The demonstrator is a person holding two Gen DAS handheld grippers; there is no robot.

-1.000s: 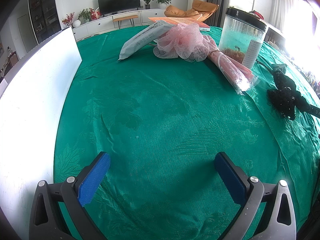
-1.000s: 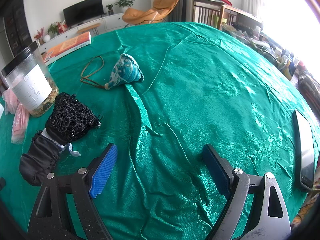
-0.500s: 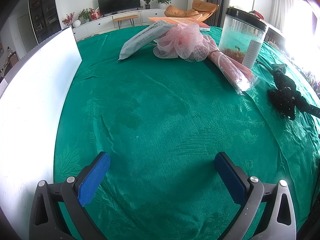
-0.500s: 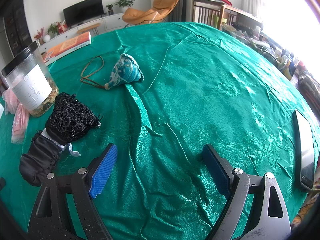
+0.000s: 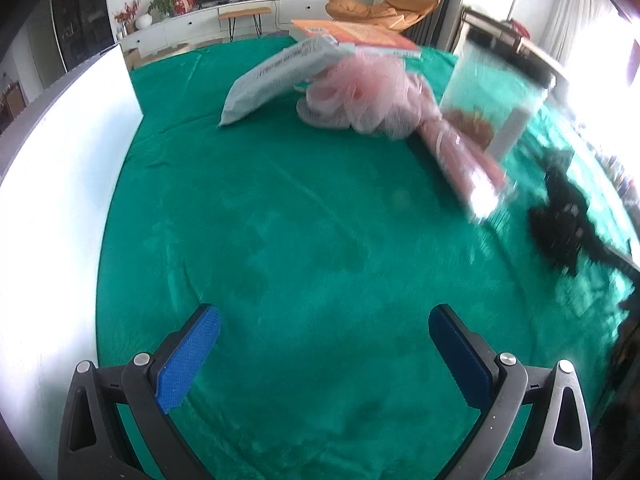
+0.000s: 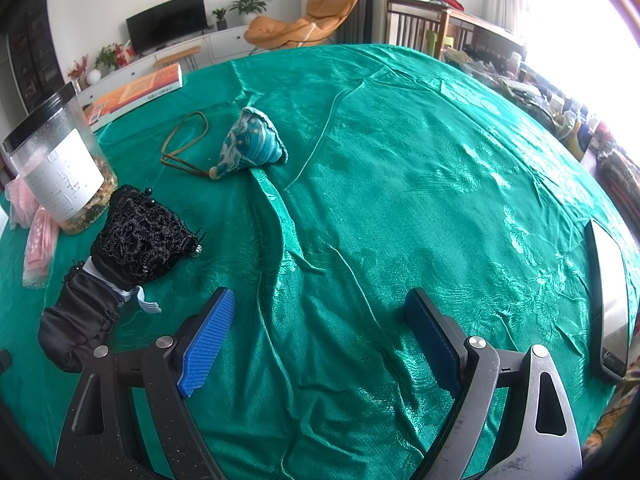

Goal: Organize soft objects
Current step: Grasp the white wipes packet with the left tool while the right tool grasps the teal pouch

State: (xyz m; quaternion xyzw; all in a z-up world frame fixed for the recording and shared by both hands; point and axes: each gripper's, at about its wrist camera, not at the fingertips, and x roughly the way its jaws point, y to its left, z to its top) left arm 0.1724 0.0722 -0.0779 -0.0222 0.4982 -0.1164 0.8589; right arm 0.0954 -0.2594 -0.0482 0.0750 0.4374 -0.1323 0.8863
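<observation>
Both claws gape empty over the tabletop (image 6: 400,152): left claw (image 5: 324,356), right claw (image 6: 320,332). Pink mesh puff (image 5: 360,96) lies far ahead of the left claw; light, squashy, probably best pinched at its middle.

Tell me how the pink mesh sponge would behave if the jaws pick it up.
The pink mesh sponge is ruffled open netting, so it probably squashes easily and weighs little. Its loose folds may snag, and the gray packet seems to lean on it, so that might slip.
</observation>
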